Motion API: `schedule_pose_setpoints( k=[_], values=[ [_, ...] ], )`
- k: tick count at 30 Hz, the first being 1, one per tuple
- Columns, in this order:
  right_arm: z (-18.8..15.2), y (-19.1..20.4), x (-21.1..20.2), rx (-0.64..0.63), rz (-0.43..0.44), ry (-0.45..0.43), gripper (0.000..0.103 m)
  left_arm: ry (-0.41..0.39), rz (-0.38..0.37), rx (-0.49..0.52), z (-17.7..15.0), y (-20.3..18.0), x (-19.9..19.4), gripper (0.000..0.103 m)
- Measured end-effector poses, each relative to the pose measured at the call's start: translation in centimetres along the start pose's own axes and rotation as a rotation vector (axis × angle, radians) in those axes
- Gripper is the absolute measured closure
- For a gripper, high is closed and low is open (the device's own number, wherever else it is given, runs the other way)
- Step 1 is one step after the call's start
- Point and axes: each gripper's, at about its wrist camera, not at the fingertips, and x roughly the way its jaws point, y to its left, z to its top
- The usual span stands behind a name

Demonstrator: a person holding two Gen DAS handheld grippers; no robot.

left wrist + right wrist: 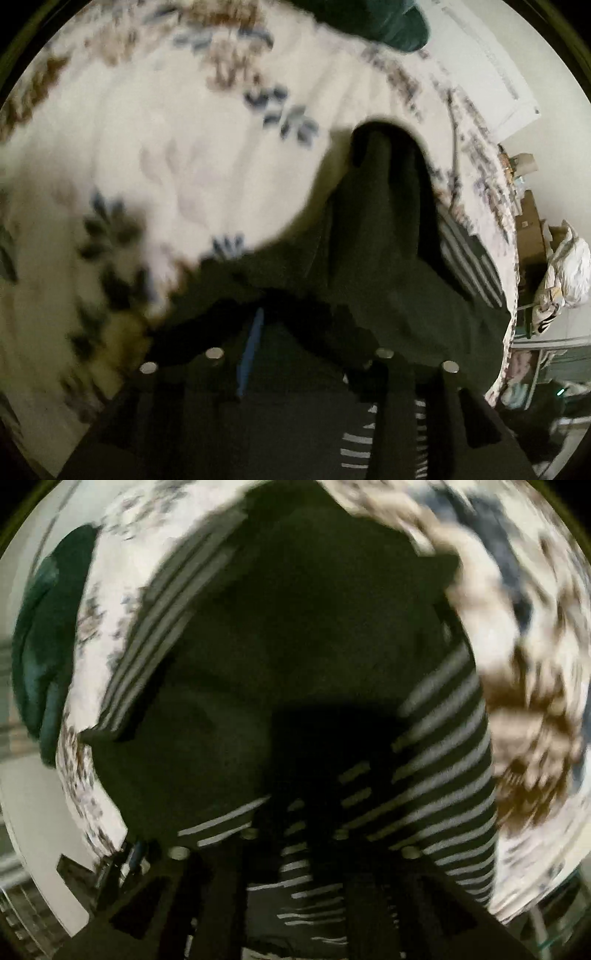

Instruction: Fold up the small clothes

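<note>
One floral bedspread (166, 155), dark striped garment (295, 646) atop.

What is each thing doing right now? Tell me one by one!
dark striped garment: crumpled, draped over both grippers, partly lifted.
floral bedspread: spread flat under it.
teal cloth: lying bunched at the bed's edge.
left gripper: buried in fabric.
right gripper: buried too.

Both wrist views: dim indoor light, strong fisheye bending, black vignette at the circular rim. Left wrist view: heavy motion smear over the white floral-patterned bedspread (155, 155), worst at left and lower left; dark green cloth garment with white-striped edging (388, 258) underexposed, casting a soft shadow to its left. Right wrist view: garment (295, 646) nearly black at centre, stripes streaked; bedspread (528, 686) blurred throughout.
</note>
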Motion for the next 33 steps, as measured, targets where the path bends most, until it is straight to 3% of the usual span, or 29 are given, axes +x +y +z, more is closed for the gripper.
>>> schedule_pose_setpoints(
  k=[3, 4, 7, 10, 14, 16, 18, 19, 21, 24, 26, 27, 28, 29, 33],
  values=[
    [1.4, 4.1, -1.9, -0.172, -0.007, -0.051, 0.063, -0.065, 0.023, 0.052, 1.4, -0.8, -1.0, 0.051],
    [2.0, 6.0, -1.9, -0.240, -0.001, -0.053, 0.062, -0.078, 0.033, 0.060, 2.0, -0.9, -0.8, 0.051],
    [3.4, 13.7, 0.6, -0.512, 0.032, -0.010, 0.046, -0.094, 0.057, 0.086, 4.4, -1.3, 1.0, 0.051],
    [3.4, 19.7, 4.2, -0.734, 0.014, 0.006, 0.045, -0.056, 0.091, 0.124, 6.5, -2.2, 4.0, 0.051],
    [3.2, 24.8, 9.9, -0.958, -0.095, 0.052, 0.047, -0.055, 0.119, 0.170, 7.2, -2.9, 5.2, 0.051],
    [4.4, 25.5, 11.3, -0.955, -0.146, 0.001, 0.059, -0.052, 0.114, 0.168, 7.1, -2.8, 5.4, 0.051],
    [7.4, 24.8, 11.4, -0.794, -0.219, -0.070, 0.063, -0.050, 0.104, 0.159, 6.8, -2.4, 5.4, 0.051],
    [9.2, 23.9, 10.9, -0.669, -0.180, -0.066, 0.063, -0.049, 0.101, 0.154, 6.6, -2.2, 5.3, 0.051],
    [10.5, 23.6, 9.8, -0.569, -0.133, -0.058, 0.063, -0.049, 0.086, 0.148, 6.1, -1.8, 5.2, 0.051],
    [10.0, 26.5, 7.9, -0.645, -0.055, -0.030, 0.063, -0.061, 0.073, 0.162, 5.5, -1.8, 5.3, 0.051],
    [8.9, 30.1, 7.7, -0.778, -0.033, 0.010, 0.062, -0.094, 0.046, 0.186, 4.7, -1.7, 5.0, 0.053],
    [8.0, 32.5, 8.0, -0.866, -0.033, 0.034, 0.061, -0.113, 0.040, 0.199, 4.4, -1.7, 4.8, 0.061],
    [6.8, 34.8, 8.7, -0.944, -0.043, 0.054, 0.061, -0.123, 0.024, 0.216, 4.1, -1.7, 4.7, 0.084],
    [5.6, 37.2, 9.5, -1.038, -0.065, 0.085, 0.061, -0.122, 0.025, 0.226, 3.9, -1.8, 4.7, 0.093],
    [-0.2, 44.7, 14.3, -1.438, -0.252, 0.156, 0.061, -0.138, 0.033, 0.242, 3.2, -1.9, 4.7, 0.096]
  ],
)
